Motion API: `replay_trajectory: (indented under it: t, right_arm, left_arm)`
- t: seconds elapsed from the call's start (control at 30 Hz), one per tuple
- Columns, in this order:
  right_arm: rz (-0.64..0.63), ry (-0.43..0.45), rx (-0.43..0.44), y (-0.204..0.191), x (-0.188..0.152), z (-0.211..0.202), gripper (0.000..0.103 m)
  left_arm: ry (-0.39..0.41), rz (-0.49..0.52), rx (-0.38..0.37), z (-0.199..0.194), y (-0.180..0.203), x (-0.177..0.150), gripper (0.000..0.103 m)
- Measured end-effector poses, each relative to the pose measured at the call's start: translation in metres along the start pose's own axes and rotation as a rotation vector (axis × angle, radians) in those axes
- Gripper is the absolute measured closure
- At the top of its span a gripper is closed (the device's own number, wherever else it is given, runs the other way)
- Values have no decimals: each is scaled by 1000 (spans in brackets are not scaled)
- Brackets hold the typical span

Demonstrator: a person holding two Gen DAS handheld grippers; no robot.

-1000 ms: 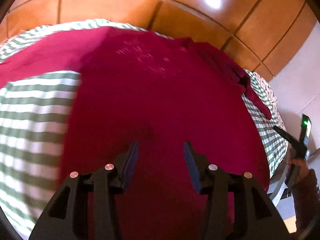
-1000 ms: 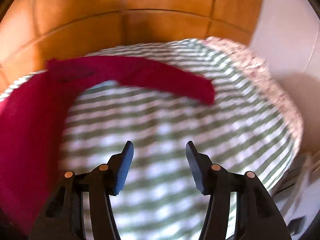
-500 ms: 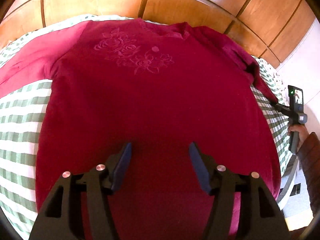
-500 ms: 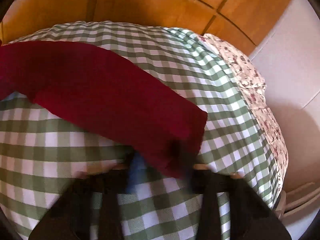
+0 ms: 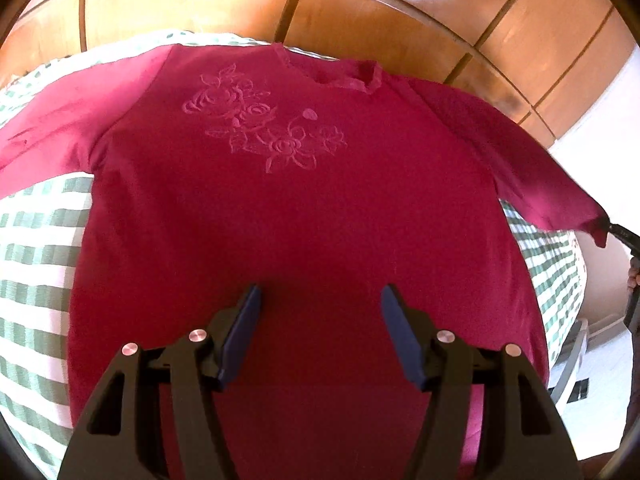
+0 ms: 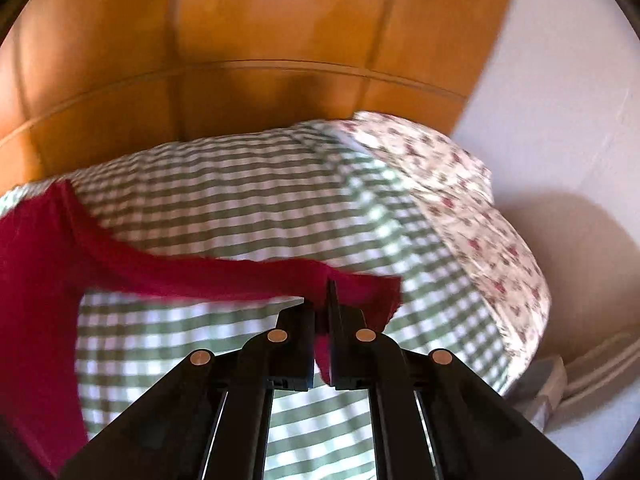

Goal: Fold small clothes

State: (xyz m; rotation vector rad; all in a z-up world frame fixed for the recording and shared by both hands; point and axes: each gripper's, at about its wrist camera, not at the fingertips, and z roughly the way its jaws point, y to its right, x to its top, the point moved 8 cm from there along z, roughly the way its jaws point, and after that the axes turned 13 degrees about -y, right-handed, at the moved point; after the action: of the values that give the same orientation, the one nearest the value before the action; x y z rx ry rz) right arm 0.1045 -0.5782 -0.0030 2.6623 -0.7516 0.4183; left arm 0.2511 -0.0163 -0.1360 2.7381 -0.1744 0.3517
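Left wrist view: crimson long-sleeved top [image 5: 304, 208], front up, rose embroidery [image 5: 260, 128] on chest, spread flat on green-checked bedcover [image 5: 36, 272]; wooden panelling [image 5: 360, 12] behind. Left gripper [image 5: 318, 304] above lower hem area, jaws wide apart, nothing between. Far sleeve [image 5: 532, 176] lifted off cover at its cuff. Right wrist view: right gripper [image 6: 329, 292] with jaws together, clamped on sleeve cuff [image 6: 360, 292], cloth raised clear of bedcover [image 6: 248, 184]; floral pillow [image 6: 460, 196] beyond, white wall [image 6: 560, 80] at right. Slightly blurred.
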Motion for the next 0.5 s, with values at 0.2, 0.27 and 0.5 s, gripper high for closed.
replay_trajectory:
  t: [0.2, 0.27, 0.5]
  right_arm:
    - [138, -158, 10, 18, 27, 89, 99]
    - [225, -153, 48, 22, 33, 109, 78]
    - [473, -92, 278, 27, -9, 105, 33]
  left_arm:
    - [-6, 7, 23, 0, 2, 0, 40]
    - [-7, 5, 29, -1, 1, -1, 39]
    - [-5, -1, 30, 4, 0, -2, 34]
